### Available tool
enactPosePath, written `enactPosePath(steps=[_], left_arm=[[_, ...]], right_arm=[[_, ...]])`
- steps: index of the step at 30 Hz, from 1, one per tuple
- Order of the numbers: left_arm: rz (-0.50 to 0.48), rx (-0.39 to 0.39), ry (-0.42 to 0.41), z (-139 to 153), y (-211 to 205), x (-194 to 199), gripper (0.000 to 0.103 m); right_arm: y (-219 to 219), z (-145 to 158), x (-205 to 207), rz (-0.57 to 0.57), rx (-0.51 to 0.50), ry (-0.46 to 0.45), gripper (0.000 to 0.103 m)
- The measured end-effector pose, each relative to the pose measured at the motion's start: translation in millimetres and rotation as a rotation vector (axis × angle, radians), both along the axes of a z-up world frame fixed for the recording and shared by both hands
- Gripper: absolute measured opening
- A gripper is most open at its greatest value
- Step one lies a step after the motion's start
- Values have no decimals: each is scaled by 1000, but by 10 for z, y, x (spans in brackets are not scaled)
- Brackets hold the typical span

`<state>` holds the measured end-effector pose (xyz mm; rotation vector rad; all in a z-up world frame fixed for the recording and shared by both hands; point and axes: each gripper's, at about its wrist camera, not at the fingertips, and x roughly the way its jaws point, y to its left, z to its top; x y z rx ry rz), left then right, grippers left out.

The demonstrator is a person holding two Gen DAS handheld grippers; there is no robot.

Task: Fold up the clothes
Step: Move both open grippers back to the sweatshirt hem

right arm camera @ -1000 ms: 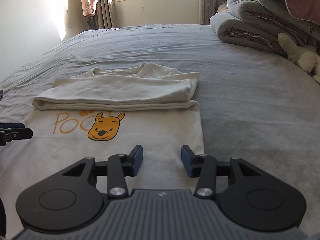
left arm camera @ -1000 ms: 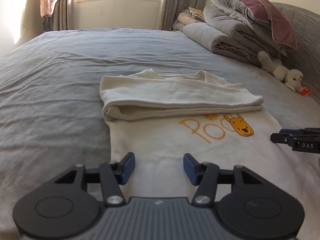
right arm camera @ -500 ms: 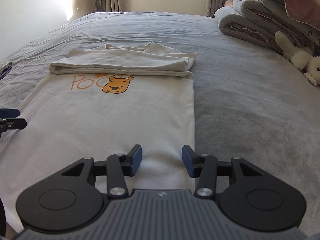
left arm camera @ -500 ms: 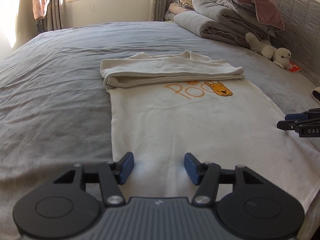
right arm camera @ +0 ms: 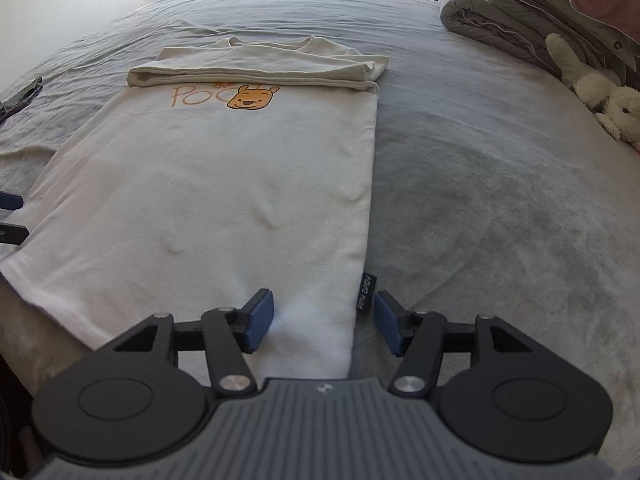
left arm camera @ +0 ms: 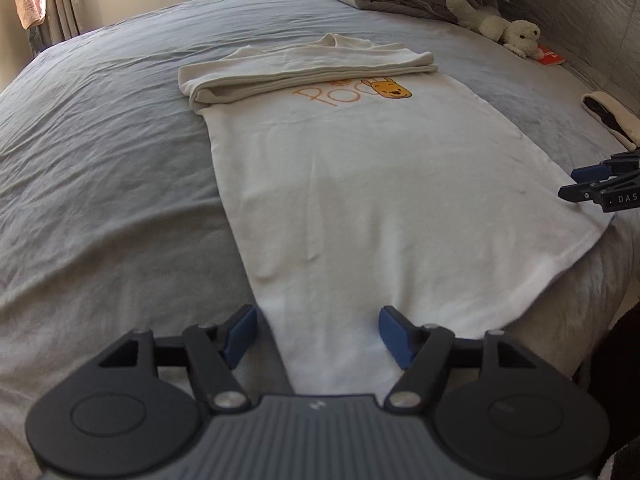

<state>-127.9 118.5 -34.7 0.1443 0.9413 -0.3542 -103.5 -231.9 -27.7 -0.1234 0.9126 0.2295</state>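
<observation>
A cream T-shirt (left arm camera: pixel 360 184) with an orange bear print (left arm camera: pixel 390 88) lies flat on the grey bed; its top part is folded over into a thick band (left arm camera: pixel 304 70). My left gripper (left arm camera: pixel 318 332) is open, over the shirt's near left hem corner. My right gripper (right arm camera: pixel 324 320) is open, over the near right hem corner, beside a small black side label (right arm camera: pixel 365 292). The shirt (right arm camera: pixel 224 184) lies in the right wrist view too. The right gripper's tips show in the left wrist view (left arm camera: pixel 600 184).
The grey bedsheet (left arm camera: pixel 100 160) spreads to the left and far side. Folded quilts (right arm camera: pixel 520 12) and a white plush toy (right arm camera: pixel 600 92) lie at the far right. A small cream and dark item (left arm camera: pixel 612 118) lies right of the shirt. The bed's near edge is just below the hem.
Both grippers have drawn back from the folded band toward the shirt's bottom hem. They stay open. The shirt has not moved.
</observation>
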Motion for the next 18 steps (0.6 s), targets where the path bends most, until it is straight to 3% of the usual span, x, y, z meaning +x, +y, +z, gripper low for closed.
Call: enactPosePath(steps=[10, 13, 18], left_arm=[[110, -234, 126, 32, 382, -136, 62], [124, -256, 133, 27, 400, -175, 62], [124, -216, 118, 29, 323, -219, 62]], right_arm=[[-83, 47, -216, -9, 22, 101, 61], [-129, 52, -258, -28, 55, 123, 59], [-199, 65, -319, -67, 111, 143, 57]])
